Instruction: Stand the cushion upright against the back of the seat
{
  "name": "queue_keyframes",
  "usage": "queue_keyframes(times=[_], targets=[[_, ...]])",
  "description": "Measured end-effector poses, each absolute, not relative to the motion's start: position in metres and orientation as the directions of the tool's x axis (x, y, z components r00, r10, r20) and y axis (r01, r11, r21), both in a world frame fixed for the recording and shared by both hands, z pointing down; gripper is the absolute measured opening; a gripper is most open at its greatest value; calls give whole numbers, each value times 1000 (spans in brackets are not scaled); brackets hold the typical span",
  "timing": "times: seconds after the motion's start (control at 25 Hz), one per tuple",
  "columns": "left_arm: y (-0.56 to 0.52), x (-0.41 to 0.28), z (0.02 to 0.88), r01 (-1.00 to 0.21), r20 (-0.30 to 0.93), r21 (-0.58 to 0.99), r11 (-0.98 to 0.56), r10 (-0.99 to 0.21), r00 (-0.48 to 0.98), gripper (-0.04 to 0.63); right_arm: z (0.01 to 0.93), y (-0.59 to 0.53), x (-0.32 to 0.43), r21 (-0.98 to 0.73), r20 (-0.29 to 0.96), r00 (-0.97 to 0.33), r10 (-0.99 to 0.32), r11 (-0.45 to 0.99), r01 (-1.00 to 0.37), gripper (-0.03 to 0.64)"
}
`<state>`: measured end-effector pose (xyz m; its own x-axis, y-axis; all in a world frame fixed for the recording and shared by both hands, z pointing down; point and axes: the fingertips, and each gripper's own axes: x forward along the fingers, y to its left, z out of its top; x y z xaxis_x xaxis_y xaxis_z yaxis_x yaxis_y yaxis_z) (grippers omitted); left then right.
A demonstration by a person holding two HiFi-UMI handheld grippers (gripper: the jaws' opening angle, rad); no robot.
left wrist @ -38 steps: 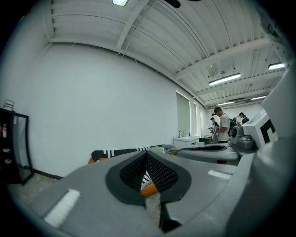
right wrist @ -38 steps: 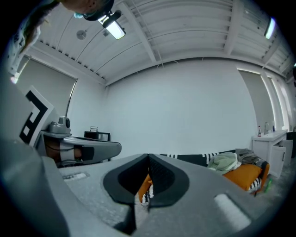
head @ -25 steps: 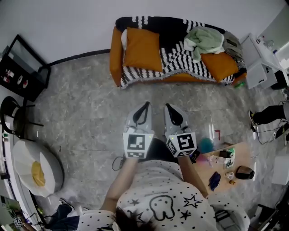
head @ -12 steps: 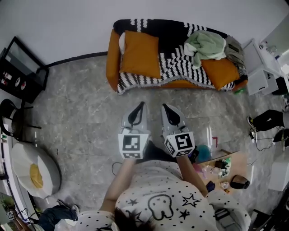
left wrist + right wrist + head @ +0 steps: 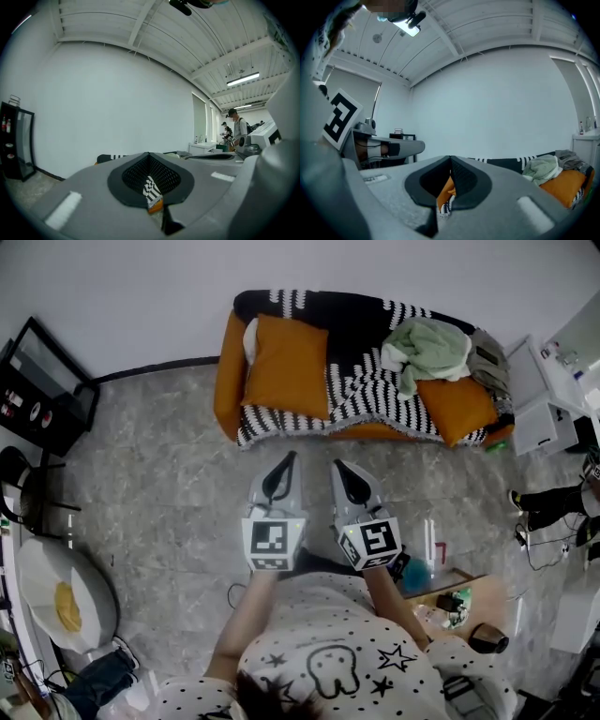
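At the far left of the sofa [image 5: 228, 381], the cushion [image 5: 286, 367] sits on the seat beside the arm. Its long axis runs from far to near across the seat, and its far edge is up by the backrest. From this steep angle I cannot tell whether it lies flat or already leans. Something white at its far left corner is mostly hidden.

Your left gripper [image 5: 287, 465] is clenched and holds nothing. It points level and almost straight at the cushion, which lies far ahead of the jaws, well apart, with bare floor between. I judge this hand the better lined up for the first reach. Its own view shows only a sliver of the striped throw [image 5: 366, 390] through the slit between the jaws.

Your right gripper [image 5: 341, 472], just beside the left, is also closed and empty. It aims at the cushion's right edge, and orange shows through its slit.

Further right, a green cloth [image 5: 429, 338] is heaped on the backrest and touches a second cushion [image 5: 459, 407] at the right end. That cushion lies low, and its far side is hard to make out.
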<state>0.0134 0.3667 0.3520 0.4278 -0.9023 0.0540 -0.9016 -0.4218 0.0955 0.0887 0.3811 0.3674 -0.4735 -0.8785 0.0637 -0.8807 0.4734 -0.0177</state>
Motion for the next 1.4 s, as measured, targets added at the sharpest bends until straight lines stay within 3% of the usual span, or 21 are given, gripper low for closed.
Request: queue_keyframes(times=[0.64,1.4], targets=[[315,22,353,-879,52,99,-466,-880,473,-8,373,331,101,-44,68,-410,-909,408,-912,-5],[197,-14,345,-847,59,91,-524,-846,530,-9,364,213,52,-17,86,-395,-914,396,-918,-5]])
